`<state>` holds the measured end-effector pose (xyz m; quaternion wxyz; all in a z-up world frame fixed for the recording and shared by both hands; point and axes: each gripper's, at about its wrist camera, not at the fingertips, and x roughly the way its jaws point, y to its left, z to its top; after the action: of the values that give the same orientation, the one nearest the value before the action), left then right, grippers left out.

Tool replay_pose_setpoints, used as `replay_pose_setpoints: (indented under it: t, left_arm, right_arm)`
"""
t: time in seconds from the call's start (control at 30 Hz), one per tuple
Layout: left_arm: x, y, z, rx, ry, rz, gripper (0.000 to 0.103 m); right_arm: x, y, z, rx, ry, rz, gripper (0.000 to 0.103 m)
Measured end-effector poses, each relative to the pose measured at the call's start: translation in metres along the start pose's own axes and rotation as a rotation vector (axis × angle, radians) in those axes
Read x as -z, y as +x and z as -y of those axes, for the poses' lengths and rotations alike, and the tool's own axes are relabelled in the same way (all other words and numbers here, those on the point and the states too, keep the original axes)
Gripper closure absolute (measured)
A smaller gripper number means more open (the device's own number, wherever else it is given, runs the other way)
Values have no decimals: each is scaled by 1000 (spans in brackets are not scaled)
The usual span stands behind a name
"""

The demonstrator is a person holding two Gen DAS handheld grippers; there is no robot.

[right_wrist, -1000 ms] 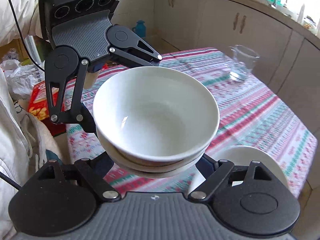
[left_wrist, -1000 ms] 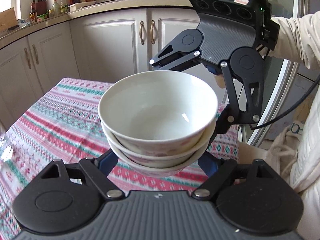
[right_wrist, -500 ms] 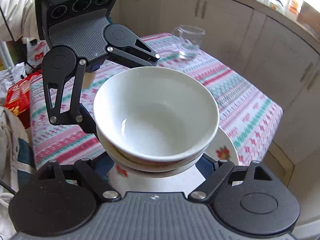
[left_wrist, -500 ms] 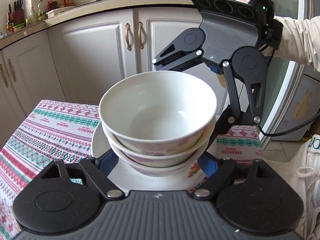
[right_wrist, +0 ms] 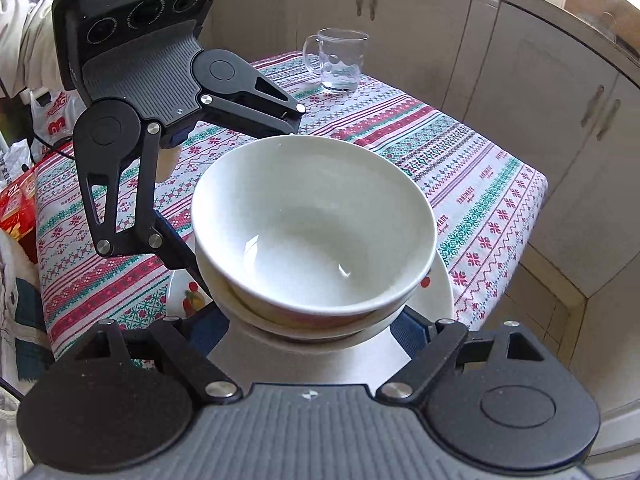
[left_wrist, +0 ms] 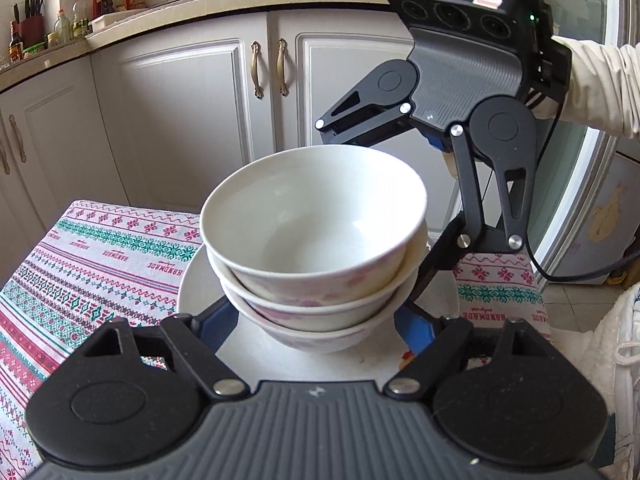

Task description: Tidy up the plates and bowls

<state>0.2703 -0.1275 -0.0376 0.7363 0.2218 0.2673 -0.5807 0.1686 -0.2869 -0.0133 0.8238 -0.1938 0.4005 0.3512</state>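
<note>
A stack of three white bowls [left_wrist: 312,216] with pink flowers on the outside is carried between both grippers, which face each other. My left gripper [left_wrist: 316,326] is shut on the lowest bowl, its blue pads [left_wrist: 216,320] against both sides. My right gripper [right_wrist: 312,332] is shut on the same stack [right_wrist: 312,232] from the opposite side. One of its fingers [left_wrist: 432,264] reaches under the rim in the left wrist view. A white plate [left_wrist: 192,292] with a fruit print [right_wrist: 440,284] lies directly beneath the stack. I cannot tell whether the bottom bowl touches it.
The plate lies near a corner of the table, on a striped patterned cloth [right_wrist: 460,152]. A glass mug [right_wrist: 340,60] stands at the far end. White cabinets [left_wrist: 192,112] lie close behind the table edge. A person's sleeve [left_wrist: 600,80] holds the right gripper. A red package [right_wrist: 16,208] lies off the table.
Both grippers have carried the bowl stack across the table to above the white plate, which now lies under the stack. The grip on the bowls looks the same.
</note>
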Motion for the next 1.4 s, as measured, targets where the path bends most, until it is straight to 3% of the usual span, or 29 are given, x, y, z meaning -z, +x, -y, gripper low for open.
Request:
replay_pose_setpoints:
  t: [0.13, 0.23, 0.3, 0.53, 0.73, 0.9, 1.0, 1.13, 1.4]
  left_arm:
    - [4, -2, 10, -49, 19, 5, 18]
    - [7, -11, 14, -80, -20, 34, 9]
    - [8, -23, 19, -130, -43, 66, 5]
    - [19, -67, 54, -324, -156, 159, 1]
    - [18, -91, 98, -587, -268, 257, 1]
    - [7, -97, 121, -759, -394, 162, 1]
    - [8, -104, 125, -768, -508, 103, 1]
    - [14, -113, 127, -767, -597, 74, 1]
    - [16, -114, 142, -794, -630, 48, 1]
  right_arm:
    - [1, -1, -4, 19, 6, 8, 13]
    - [2, 0, -7, 30, 25, 11, 8]
    - [4, -5, -12, 41, 41, 32, 2]
    - [14, -39, -44, 142, 140, 104, 0]
    - [18, -67, -83, 354, 414, 209, 0]
    - [21, -75, -109, 522, 643, 235, 0]
    - [23, -76, -125, 599, 686, 227, 0]
    - [27, -83, -142, 613, 712, 235, 0]
    - [20, -86, -164, 653, 677, 243, 0]
